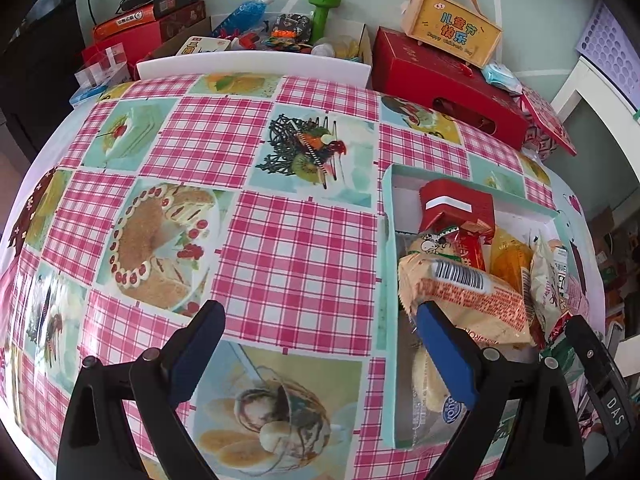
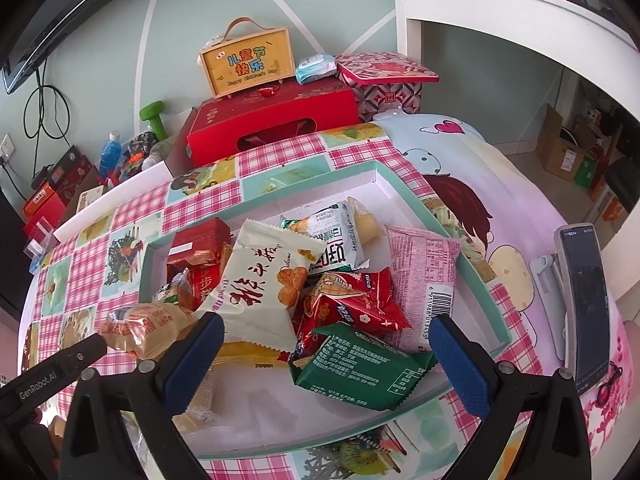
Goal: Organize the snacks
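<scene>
A shallow teal-rimmed box [image 2: 404, 194] lies on the checked tablecloth and holds a pile of snack packets: a cream packet [image 2: 264, 280], a red packet [image 2: 352, 300], a green packet [image 2: 356, 368], a pink packet [image 2: 424, 268] and a small red carton [image 2: 198, 246]. My right gripper [image 2: 324, 344] is open above the box's near side, over the green packet. My left gripper [image 1: 322, 332] is open over the tablecloth at the box's [image 1: 386, 264] left rim, its right finger against an orange-cream packet [image 1: 468, 300]. Its tip also shows in the right wrist view [image 2: 86, 350].
A red gift box [image 2: 276, 124] with a yellow wooden case [image 2: 248, 62] on it stands at the table's back. A white tray [image 1: 256, 66] of odds and ends sits behind the table. A phone on a stand [image 2: 584, 300] is at the right. A white shelf [image 2: 520, 8] is behind.
</scene>
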A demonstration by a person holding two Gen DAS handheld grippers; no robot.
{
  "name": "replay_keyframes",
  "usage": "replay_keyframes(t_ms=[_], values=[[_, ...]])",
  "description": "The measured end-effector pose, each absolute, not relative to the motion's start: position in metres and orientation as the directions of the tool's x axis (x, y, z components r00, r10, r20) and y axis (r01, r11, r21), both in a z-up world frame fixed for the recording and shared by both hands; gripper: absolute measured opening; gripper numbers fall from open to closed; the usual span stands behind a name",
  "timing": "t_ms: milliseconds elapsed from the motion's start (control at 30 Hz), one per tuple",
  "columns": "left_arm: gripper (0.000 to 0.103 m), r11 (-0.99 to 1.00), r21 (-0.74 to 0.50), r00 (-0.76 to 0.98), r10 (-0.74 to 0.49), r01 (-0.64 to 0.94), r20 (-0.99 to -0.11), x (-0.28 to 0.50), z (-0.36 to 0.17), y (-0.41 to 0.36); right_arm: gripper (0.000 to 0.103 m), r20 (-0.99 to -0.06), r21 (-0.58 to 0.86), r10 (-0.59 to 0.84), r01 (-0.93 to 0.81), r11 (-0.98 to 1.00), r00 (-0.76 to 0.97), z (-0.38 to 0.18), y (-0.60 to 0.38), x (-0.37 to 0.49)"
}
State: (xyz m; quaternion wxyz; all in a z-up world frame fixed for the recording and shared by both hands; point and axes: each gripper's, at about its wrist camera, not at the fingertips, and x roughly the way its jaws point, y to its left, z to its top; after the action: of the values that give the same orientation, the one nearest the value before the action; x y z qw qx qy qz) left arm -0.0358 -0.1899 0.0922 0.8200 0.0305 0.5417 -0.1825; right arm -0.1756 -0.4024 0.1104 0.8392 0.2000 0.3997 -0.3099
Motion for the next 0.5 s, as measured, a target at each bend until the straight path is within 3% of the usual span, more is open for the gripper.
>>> replay_keyframes(t_ms=[200,500], values=[[0.096,0.929,-0.156,0.340,-0.274,0.336,-0.899,-0.047,0.089,-0.175,0.103,-0.781,0.079,-0.369,0.667,0.741,0.503,0.118,-0.390,-0.177],[0.096,0.934,0.011,0.394,-0.140,0.357,-0.908,-0.073,0.078,-0.154,0.103,-0.771,0.059,-0.358,0.619,0.783,0.527,0.121,-0.350,-0.192]])
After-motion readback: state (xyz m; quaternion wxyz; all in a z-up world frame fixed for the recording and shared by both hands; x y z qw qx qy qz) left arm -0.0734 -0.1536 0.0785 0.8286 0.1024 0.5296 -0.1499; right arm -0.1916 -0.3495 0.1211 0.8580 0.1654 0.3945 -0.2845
